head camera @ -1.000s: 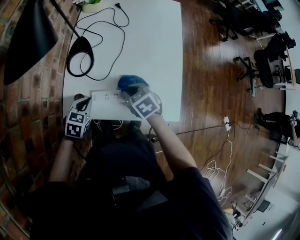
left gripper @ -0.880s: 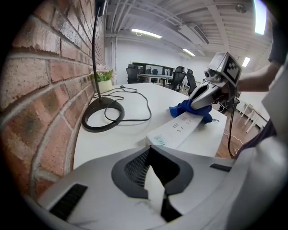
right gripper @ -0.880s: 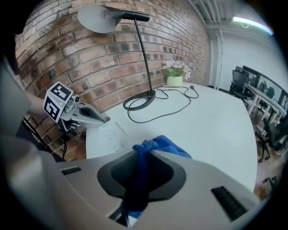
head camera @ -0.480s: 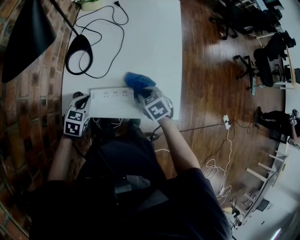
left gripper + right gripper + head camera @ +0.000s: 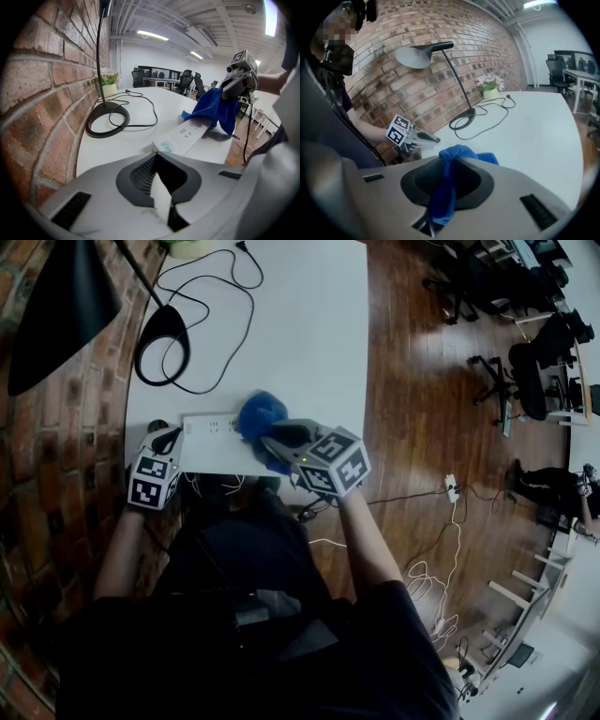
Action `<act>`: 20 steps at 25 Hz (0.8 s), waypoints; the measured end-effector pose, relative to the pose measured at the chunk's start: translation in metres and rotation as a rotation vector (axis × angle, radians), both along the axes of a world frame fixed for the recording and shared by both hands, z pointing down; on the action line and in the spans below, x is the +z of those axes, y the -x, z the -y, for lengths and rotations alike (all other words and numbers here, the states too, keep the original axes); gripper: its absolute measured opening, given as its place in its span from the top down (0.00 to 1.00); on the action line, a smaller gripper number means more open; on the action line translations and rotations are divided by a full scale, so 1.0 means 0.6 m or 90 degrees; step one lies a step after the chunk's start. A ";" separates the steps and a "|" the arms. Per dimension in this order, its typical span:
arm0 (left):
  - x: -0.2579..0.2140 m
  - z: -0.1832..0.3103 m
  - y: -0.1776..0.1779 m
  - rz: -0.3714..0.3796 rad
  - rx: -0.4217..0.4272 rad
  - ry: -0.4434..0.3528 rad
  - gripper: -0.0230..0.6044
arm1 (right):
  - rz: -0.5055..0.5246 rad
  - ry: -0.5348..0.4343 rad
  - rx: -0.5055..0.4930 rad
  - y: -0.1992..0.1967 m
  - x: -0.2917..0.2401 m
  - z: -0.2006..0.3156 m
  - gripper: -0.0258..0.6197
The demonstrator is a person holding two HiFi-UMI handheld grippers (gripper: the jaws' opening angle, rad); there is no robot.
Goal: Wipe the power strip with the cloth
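Note:
A white power strip (image 5: 211, 427) lies along the near edge of the white table (image 5: 300, 343). My left gripper (image 5: 170, 441) is at its left end, jaws shut with a white piece of the strip's end pinched between them (image 5: 161, 201). My right gripper (image 5: 274, 439) is raised above the strip's right part and is shut on a blue cloth (image 5: 260, 416). The cloth (image 5: 213, 105) hangs from it in a bunch, with its lower folds over the strip (image 5: 185, 136). In the right gripper view the cloth (image 5: 444, 187) runs down between the jaws, and the left gripper (image 5: 425, 137) shows beyond.
A black desk lamp has its round base (image 5: 162, 345) at the table's left, and a black cable (image 5: 211, 296) loops behind the strip. A brick wall (image 5: 56, 456) runs along the left. The wooden floor (image 5: 422, 427) drops off right of the table. White cords (image 5: 217, 489) hang below the near edge.
My right gripper slid the cloth rightward along the strip, then rose off it toward me, so the cloth now hangs bunched above the strip's right part. The left gripper stayed put.

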State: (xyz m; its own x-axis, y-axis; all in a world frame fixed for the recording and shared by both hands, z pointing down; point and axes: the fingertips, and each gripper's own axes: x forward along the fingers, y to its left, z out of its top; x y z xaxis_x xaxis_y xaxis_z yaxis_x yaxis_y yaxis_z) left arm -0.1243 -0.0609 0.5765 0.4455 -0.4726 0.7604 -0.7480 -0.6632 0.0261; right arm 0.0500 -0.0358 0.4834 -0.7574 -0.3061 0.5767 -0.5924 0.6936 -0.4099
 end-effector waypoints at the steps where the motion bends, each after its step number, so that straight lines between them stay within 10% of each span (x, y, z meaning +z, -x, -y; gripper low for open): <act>1: 0.000 0.000 0.000 -0.001 0.000 -0.001 0.95 | 0.011 -0.006 -0.002 0.008 -0.003 0.005 0.88; 8: -0.002 -0.002 -0.004 0.000 0.001 -0.004 0.95 | -0.240 -0.098 -0.047 -0.018 0.096 0.019 0.76; 14: -0.002 -0.001 0.000 0.001 0.006 -0.003 0.95 | -0.208 -0.050 0.035 -0.044 0.119 0.025 0.63; 20: -0.001 0.000 -0.003 -0.006 0.012 -0.003 0.95 | -0.225 -0.051 0.017 -0.020 0.118 0.025 0.85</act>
State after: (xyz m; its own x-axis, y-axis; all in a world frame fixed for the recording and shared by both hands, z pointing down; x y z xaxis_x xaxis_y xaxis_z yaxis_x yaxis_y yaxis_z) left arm -0.1226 -0.0611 0.5757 0.4609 -0.4679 0.7541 -0.7354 -0.6770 0.0295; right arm 0.0620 -0.0505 0.5539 -0.5063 -0.3781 0.7750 -0.7065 0.6972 -0.1214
